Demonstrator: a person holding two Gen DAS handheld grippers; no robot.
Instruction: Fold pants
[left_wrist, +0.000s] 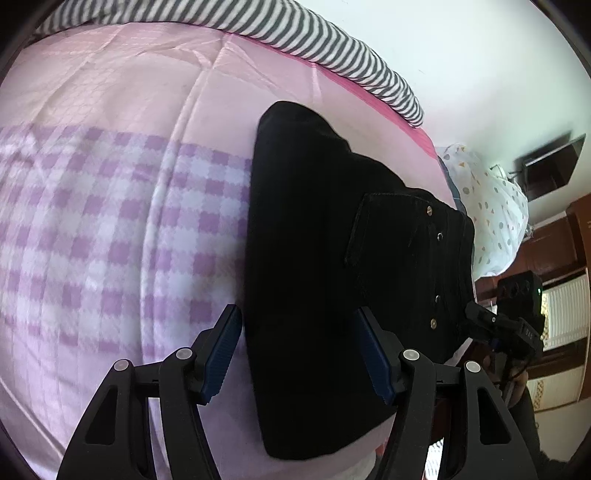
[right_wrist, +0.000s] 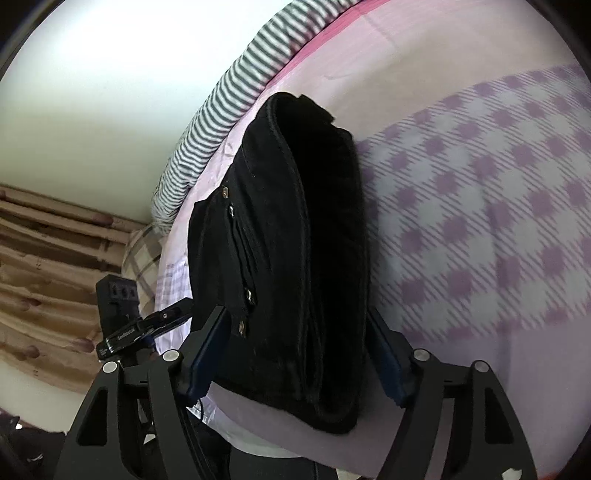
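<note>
Black pants (left_wrist: 314, 258) lie folded into a compact bundle on the bed, pocket and metal rivets on top. In the left wrist view my left gripper (left_wrist: 299, 347) is open above the bundle's near end, with its fingers on either side and nothing between them. In the right wrist view the same pants (right_wrist: 295, 258) show stacked layers. My right gripper (right_wrist: 299, 350) is open, its fingers on either side of the bundle's near end without closing on it. Each gripper shows at the edge of the other's view: the right one (left_wrist: 517, 317) and the left one (right_wrist: 125, 321).
The bed has a pink and purple-checked quilt (left_wrist: 110, 221). A grey-striped blanket (left_wrist: 295, 40) runs along the far edge by the white wall. A dotted white pillow (left_wrist: 491, 206) lies beyond the pants. Brown curtains (right_wrist: 48, 280) hang past the bed edge.
</note>
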